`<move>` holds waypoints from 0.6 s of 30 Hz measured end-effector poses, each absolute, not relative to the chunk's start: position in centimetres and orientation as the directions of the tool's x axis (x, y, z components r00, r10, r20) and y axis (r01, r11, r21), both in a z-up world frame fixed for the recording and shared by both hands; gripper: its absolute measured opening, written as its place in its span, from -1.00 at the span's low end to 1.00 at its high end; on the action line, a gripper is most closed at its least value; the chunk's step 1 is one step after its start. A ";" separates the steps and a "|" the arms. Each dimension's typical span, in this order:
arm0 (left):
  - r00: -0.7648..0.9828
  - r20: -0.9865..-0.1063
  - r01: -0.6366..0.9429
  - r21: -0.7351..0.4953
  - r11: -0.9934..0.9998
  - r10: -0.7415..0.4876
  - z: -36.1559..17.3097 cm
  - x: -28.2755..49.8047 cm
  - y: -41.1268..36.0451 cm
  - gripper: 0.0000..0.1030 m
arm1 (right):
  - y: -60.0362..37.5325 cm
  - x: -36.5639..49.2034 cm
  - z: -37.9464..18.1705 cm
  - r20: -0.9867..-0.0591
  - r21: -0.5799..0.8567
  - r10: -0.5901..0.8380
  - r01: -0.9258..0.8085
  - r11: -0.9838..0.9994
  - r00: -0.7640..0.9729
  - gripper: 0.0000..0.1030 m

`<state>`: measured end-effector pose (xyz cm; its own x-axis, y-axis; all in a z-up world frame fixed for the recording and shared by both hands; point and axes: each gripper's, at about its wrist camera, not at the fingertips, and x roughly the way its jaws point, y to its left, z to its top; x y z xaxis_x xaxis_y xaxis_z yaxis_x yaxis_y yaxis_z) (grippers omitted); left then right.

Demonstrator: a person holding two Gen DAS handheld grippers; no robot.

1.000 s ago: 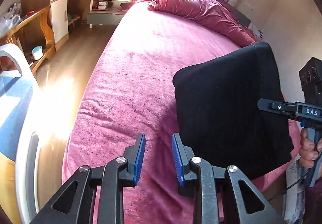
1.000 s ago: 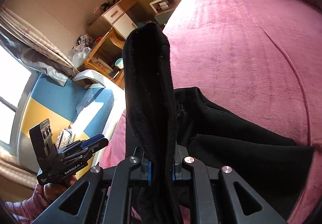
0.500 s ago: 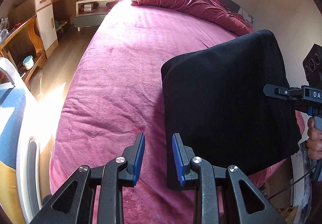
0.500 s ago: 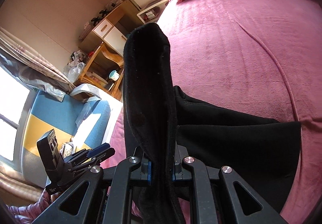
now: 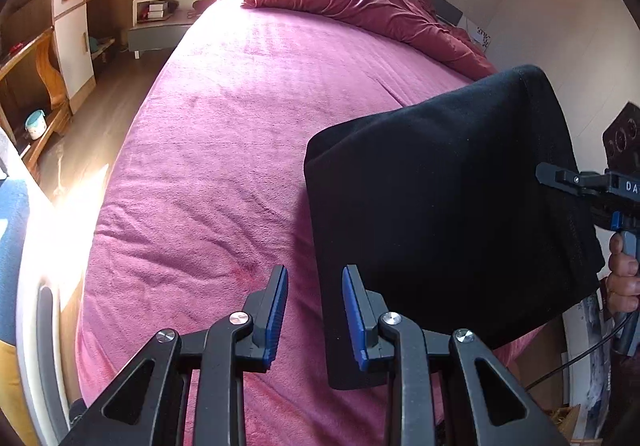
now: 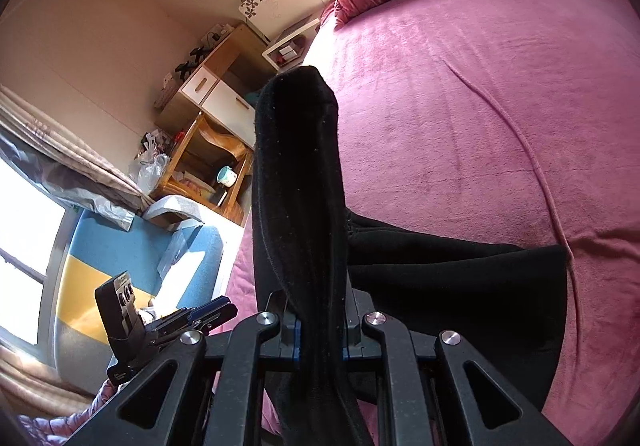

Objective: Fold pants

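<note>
Mostly black pants [image 5: 440,205] folded, thick, apparently lifted by right tongs [image 6: 318,342].

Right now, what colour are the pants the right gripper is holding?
Plain black pants, no visible pattern; clearest in the left wrist view against the pink bedspread.

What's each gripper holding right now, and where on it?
The right gripper is shut on the black pants, pinching a folded edge that stands up between its fingers. The left gripper is open and holds nothing.

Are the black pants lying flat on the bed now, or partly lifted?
Partly lifted. The right hand-held gripper is shut on one end of the black pants, holding it up; the rest lies on the bed.
</note>
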<state>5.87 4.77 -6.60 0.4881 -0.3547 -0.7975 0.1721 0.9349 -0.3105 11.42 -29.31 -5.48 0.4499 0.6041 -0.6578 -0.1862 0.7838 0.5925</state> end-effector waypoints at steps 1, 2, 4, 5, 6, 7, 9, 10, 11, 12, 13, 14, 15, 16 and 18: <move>0.480 -0.790 0.167 -0.344 0.924 -0.381 -6.7 6.2 4.9 -0.45 | -30.0 11.4 -5.7 -0.656 0.599 0.602 -0.172 0.782 0.455 -0.75; 0.472 -0.783 0.161 -0.375 0.913 -0.405 -6.8 6.5 5.1 -0.45 | -30.5 11.3 -5.8 -0.656 0.603 0.599 -0.159 0.782 0.458 -0.75; 0.464 -0.766 0.156 -0.424 0.892 -0.445 -6.9 7.2 5.3 -0.45 | -31.6 11.2 -6.5 -0.662 0.611 0.594 -0.131 0.781 0.457 -0.75; 0.462 -0.759 0.158 -0.439 0.885 -0.459 -6.9 7.4 5.3 -0.45 | -32.1 11.1 -6.8 -0.666 0.611 0.590 -0.119 0.782 0.456 -0.75; 0.459 -0.754 0.161 -0.448 0.879 -0.469 -7.0 7.6 5.1 -0.45 | -32.7 11.1 -7.4 -0.672 0.612 0.585 -0.104 0.784 0.453 -0.75; 0.454 -0.749 0.169 -0.459 0.872 -0.482 -7.1 7.7 4.9 -0.45 | -33.4 11.0 -7.9 -0.677 0.616 0.581 -0.084 0.783 0.451 -0.75; 0.438 -0.740 0.190 -0.479 0.857 -0.511 -7.2 7.9 4.3 -0.45 | -34.5 10.7 -9.0 -0.683 0.626 0.576 -0.047 0.779 0.450 -0.75; 0.431 -0.737 0.203 -0.482 0.852 -0.520 -7.3 7.9 3.8 -0.45 | -35.0 10.6 -9.4 -0.686 0.628 0.572 -0.031 0.778 0.451 -0.75; 0.424 -0.736 0.216 -0.484 0.848 -0.528 -7.5 7.9 3.4 -0.45 | -35.6 10.4 -9.9 -0.689 0.629 0.567 -0.017 0.777 0.451 -0.75; 0.414 -0.734 0.233 -0.487 0.842 -0.539 -7.6 7.8 2.8 -0.45 | -36.1 10.2 -10.3 -0.693 0.629 0.562 -0.002 0.778 0.451 -0.75; 0.402 -0.733 0.249 -0.490 0.835 -0.549 -7.7 7.8 2.2 -0.45 | -36.6 10.0 -10.8 -0.698 0.628 0.556 0.012 0.778 0.451 -0.75; 0.393 -0.733 0.261 -0.489 0.832 -0.555 -7.9 7.7 1.7 -0.45 | -37.2 9.9 -11.2 -0.703 0.627 0.551 0.026 0.779 0.450 -0.75; 0.386 -0.735 0.274 -0.486 0.830 -0.558 -8.0 7.7 1.1 -0.44 | -37.8 9.8 -11.8 -0.707 0.628 0.547 0.043 0.777 0.449 -0.75; 0.378 -0.736 0.290 -0.483 0.827 -0.562 -8.1 7.6 0.5 -0.44 | -38.4 9.7 -12.4 -0.709 0.633 0.547 0.059 0.772 0.444 -0.75; 0.355 -0.746 0.308 -0.476 0.824 -0.564 -8.8 7.6 -0.6 -0.44 | -39.3 9.7 -13.9 -0.718 0.638 0.549 0.091 0.765 0.427 -0.75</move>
<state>7.62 -0.61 -8.75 0.3553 -0.5636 -0.7457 0.3078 0.8238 -0.4759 9.69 -39.27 -13.91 0.4272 0.5490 -0.7184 0.0906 0.7645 0.6382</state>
